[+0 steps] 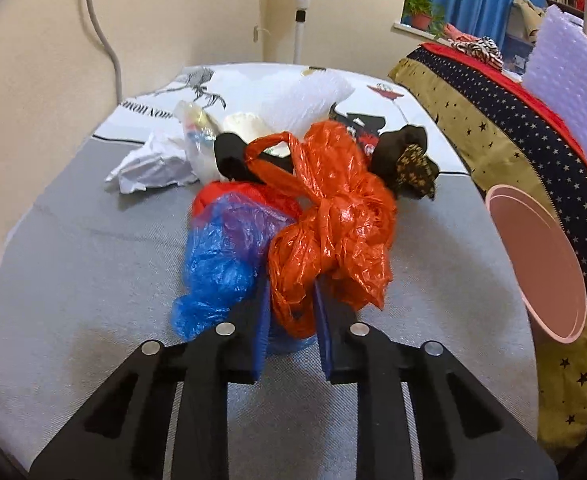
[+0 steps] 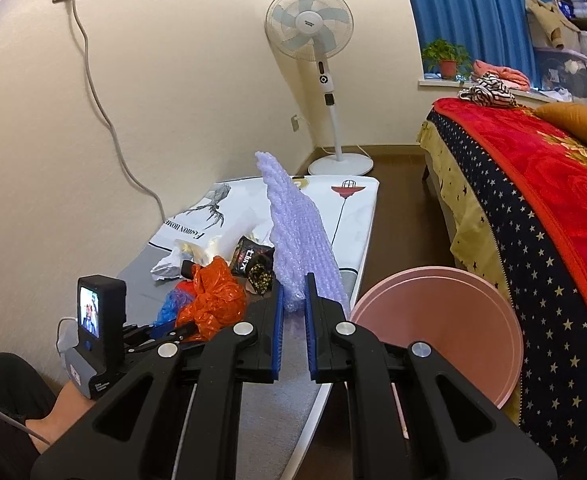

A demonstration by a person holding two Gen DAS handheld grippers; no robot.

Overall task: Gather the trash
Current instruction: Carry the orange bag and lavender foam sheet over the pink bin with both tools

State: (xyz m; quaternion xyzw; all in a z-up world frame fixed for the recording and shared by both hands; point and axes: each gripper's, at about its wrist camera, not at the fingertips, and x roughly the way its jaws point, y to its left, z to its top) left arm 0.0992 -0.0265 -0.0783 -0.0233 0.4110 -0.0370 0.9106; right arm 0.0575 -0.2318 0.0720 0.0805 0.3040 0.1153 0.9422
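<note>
Left gripper (image 1: 291, 300) up close has its jaws clamped on the orange bag (image 1: 333, 236), blue bag (image 1: 221, 264) touching it on the mat (image 1: 73, 264); pink bin (image 1: 537, 264) off right. Right gripper (image 2: 293, 300) pinches the bubble wrap (image 2: 297, 224) upright, just beside the bin (image 2: 441, 320) by the bed (image 2: 533, 208).

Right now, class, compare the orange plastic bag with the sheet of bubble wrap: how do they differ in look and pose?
The orange plastic bag is bright, glossy and crumpled into a knotted lump; the bubble wrap is pale, translucent and dimpled. The bag sits low among the pile on the grey mat; the bubble wrap stands tall, raised beside the pink bin. The left claw pinches the bag; the right claw pinches the wrap. Both are plastic trash.
</note>
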